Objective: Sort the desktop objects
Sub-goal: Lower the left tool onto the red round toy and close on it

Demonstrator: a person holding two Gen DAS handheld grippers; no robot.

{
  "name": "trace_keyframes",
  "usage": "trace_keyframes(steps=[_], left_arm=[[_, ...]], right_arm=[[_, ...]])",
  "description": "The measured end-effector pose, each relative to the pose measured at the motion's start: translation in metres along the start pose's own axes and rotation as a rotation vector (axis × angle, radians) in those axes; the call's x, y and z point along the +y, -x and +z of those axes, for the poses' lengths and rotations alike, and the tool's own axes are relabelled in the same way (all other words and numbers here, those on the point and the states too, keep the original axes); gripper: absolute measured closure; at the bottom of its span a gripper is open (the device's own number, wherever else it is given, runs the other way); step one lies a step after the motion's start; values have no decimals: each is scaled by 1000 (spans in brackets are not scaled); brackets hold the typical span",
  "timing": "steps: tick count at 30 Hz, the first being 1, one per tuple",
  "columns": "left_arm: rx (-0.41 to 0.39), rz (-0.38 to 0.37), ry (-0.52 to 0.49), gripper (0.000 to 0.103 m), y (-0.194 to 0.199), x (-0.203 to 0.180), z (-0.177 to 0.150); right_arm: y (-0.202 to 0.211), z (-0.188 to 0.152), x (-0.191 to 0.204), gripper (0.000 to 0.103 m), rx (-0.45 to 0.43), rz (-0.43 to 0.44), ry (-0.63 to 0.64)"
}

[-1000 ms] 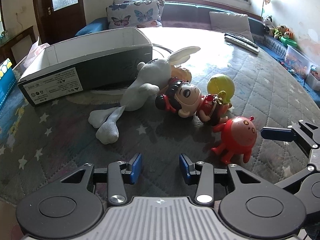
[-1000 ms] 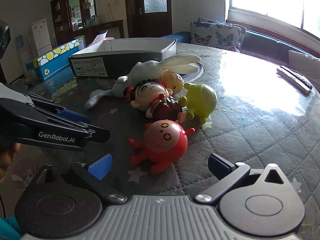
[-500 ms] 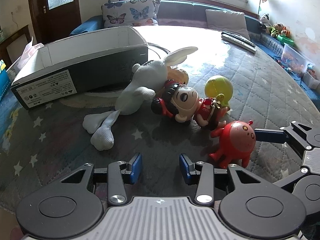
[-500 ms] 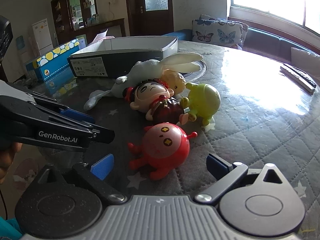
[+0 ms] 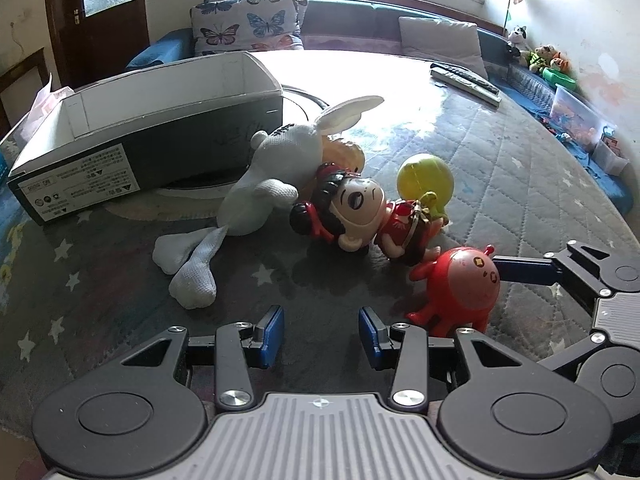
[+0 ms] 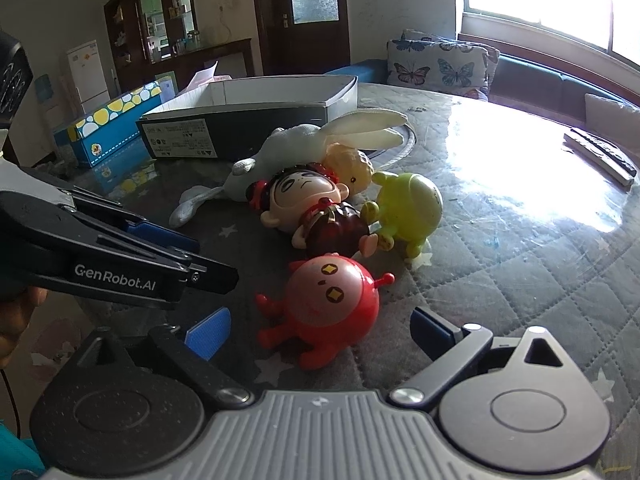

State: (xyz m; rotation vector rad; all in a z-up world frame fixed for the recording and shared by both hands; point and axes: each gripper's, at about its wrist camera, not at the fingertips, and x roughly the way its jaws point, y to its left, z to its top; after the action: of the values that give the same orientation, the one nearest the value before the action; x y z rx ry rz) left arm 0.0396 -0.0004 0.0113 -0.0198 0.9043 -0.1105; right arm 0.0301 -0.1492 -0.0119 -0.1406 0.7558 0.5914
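Observation:
A red round toy (image 6: pixel 328 304) (image 5: pixel 460 292) stands on the quilted table. My right gripper (image 6: pixel 320 330) is open, with one blue finger on each side of the red toy, not closed on it. Behind it lie a doll with black hair (image 6: pixel 312 208) (image 5: pixel 352 216), a green round toy (image 6: pixel 412 208) (image 5: pixel 426 180), a small yellow toy (image 6: pixel 352 164) and a white plush rabbit (image 6: pixel 304 144) (image 5: pixel 272 176). My left gripper (image 5: pixel 320 336) is open and empty, low over the table left of the red toy.
An open black cardboard box (image 5: pixel 132 128) (image 6: pixel 248 116) with a white inside stands at the back left. A blue carton (image 6: pixel 112 124) lies further left. Remote controls (image 5: pixel 464 80) lie at the far right of the table. A sofa with cushions (image 5: pixel 248 24) runs behind.
My right gripper has moved forward, so the red toy now sits between its open fingers. My left gripper has drifted slightly closer to the toys.

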Motion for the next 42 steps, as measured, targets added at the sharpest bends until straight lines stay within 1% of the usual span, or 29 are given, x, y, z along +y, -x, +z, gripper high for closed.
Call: trace_keyframes(steps=[2, 4, 9, 12, 17, 19, 20, 24, 27, 30, 33, 38, 42], left_arm=[[2, -8, 0, 59, 0, 1, 1], [3, -20, 0, 59, 1, 1, 3], [-8, -67, -18, 59, 7, -4, 7], [-14, -93, -38, 59, 10, -9, 8], [-21, -152, -73, 59, 16, -18, 12], [-22, -183, -82, 59, 17, -21, 14], [-21, -199, -85, 59, 18, -22, 15], [-10, -263, -87, 59, 16, -27, 18], [2, -273, -86, 59, 13, -28, 20], [15, -279, -84, 59, 9, -28, 21], [30, -295, -69, 59, 5, -26, 22], [55, -347, -36, 60, 1, -21, 23], [45, -371, -27, 60, 3, -18, 23]], right_arm=[[-1, 1, 0, 6, 2, 2, 2], [-2, 2, -2, 11, 4, 7, -2], [-1, 2, -5, 14, 8, 13, -8], [2, 1, -8, 19, 6, 21, -17], [6, 1, -12, 28, 6, 34, -32], [7, 1, -15, 29, 4, 38, -40], [8, 1, -16, 34, 4, 40, -43], [8, 1, -20, 42, 7, 56, -67], [9, 1, -22, 45, 9, 62, -71], [9, 1, -22, 53, 10, 77, -68], [9, 1, -22, 54, 12, 86, -65], [10, 2, -19, 54, 12, 102, -54], [14, 5, -17, 54, 9, 96, -36]])
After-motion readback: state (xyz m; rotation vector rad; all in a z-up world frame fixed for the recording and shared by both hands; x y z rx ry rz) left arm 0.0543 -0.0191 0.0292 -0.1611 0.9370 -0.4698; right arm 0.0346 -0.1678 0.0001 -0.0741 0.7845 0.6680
